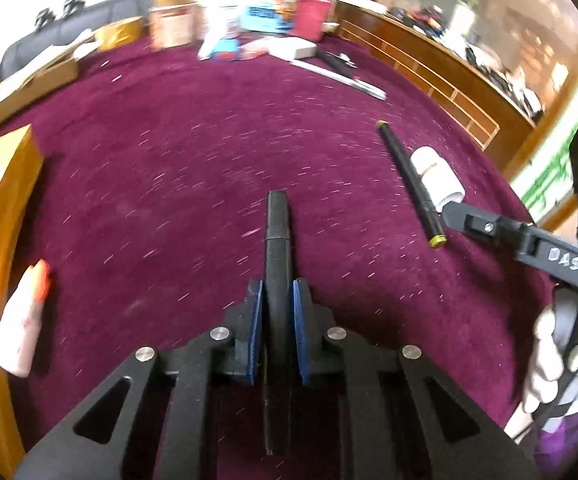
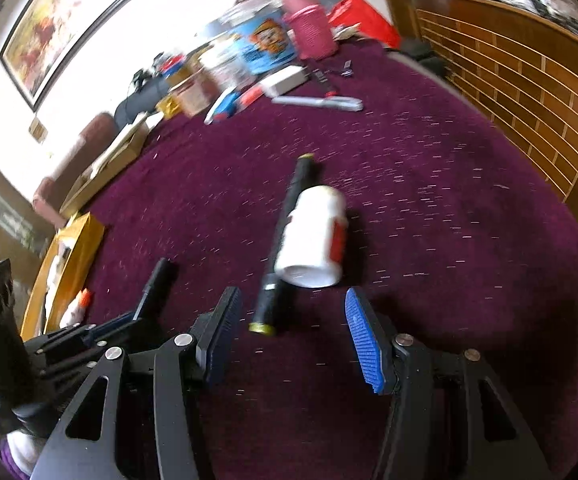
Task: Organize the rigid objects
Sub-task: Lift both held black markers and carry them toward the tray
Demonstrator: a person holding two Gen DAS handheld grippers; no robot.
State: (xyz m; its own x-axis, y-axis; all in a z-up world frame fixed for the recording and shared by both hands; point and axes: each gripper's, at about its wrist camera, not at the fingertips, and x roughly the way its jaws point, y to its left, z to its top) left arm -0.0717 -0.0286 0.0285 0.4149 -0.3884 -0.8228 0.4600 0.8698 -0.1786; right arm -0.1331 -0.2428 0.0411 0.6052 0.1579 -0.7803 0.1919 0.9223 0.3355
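Left gripper [image 1: 277,308] clamps black pen [image 1: 276,236] near tail, may pivot; right gripper [image 2: 289,336] wide, marker [image 2: 277,248] and white bottle [image 2: 313,236] ahead, could roll.

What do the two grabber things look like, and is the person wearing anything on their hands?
Both are black frames with triangle-shaped cutouts and round silver bolts. The left gripper and right gripper have blue ribbed pads inside their fingers. The right one has "DAS" written in white on its side. The hand holding it wears a white glove, with a purple sleeve below.
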